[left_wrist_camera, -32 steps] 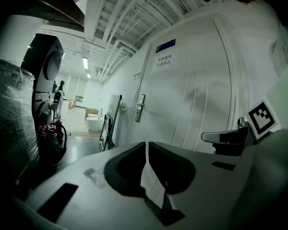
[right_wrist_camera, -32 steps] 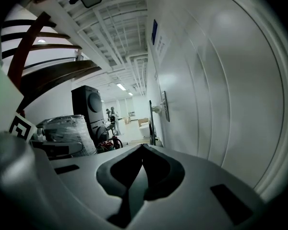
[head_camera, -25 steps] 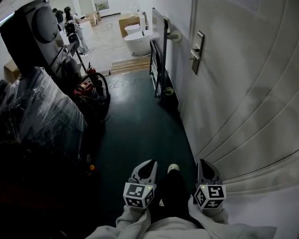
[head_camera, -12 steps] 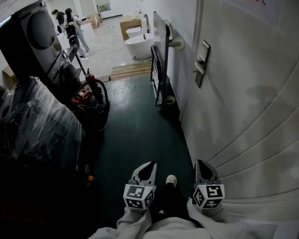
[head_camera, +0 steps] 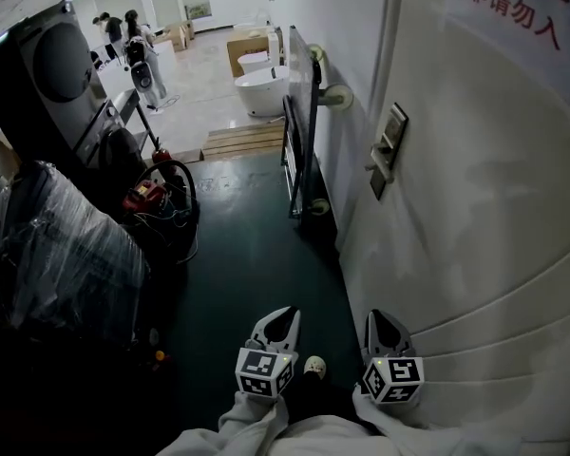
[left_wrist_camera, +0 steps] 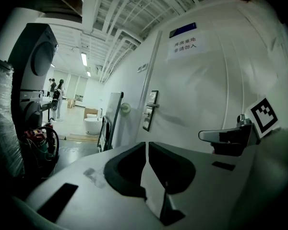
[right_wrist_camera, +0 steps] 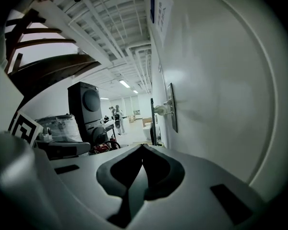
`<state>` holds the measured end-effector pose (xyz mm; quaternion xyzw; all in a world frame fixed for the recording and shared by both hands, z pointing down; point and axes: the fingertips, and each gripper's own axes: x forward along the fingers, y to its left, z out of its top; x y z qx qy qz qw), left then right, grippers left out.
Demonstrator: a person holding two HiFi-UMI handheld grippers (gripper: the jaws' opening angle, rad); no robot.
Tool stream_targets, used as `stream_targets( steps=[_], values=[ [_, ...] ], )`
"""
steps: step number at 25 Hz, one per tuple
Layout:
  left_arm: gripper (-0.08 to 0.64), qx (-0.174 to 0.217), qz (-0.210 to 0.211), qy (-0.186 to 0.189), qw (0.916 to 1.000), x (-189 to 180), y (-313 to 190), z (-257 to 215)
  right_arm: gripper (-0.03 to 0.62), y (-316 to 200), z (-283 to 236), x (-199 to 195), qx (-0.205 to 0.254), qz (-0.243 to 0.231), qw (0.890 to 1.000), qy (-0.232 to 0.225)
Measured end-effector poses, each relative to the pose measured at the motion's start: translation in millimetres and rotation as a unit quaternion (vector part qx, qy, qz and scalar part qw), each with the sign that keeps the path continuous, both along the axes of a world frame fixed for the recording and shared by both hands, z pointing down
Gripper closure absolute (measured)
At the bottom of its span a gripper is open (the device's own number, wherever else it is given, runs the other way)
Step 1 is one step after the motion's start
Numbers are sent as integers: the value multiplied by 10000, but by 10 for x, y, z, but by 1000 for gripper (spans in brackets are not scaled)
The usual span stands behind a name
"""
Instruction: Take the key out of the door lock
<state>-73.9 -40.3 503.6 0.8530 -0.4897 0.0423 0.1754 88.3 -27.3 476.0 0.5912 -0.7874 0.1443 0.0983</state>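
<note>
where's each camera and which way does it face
Head view: on the person's head, looking steeply down at floor and door; sleeves, left gripper, right gripper show.
Left gripper view: on that gripper, facing the lock plate; its shut jaws show.
Right gripper view: on that gripper, looking along the door; shut jaws show.
Both gripper views share the lock plate.
</note>
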Motion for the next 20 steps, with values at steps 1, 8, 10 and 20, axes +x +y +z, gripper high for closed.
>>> stream_targets(
  steps=[1, 8, 10, 20],
  values=[
    [532, 22, -5, -13, 10000, 16, -82, -13, 540, -88, 6, 13, 0, -8, 10000, -13],
    [532, 77, -120, -41, 9999, 35, -558, -45, 540, -580, 38, 73, 7, -47, 10000, -68],
    [532, 82, -94, -38, 9999, 80, -659, -7, 540, -693, 72, 103, 11, -39, 10000, -82],
    [532, 210, 51, 22, 9998, 250, -1104, 6, 541, -1104, 84, 220, 138, 43, 9999, -79]
  ],
)
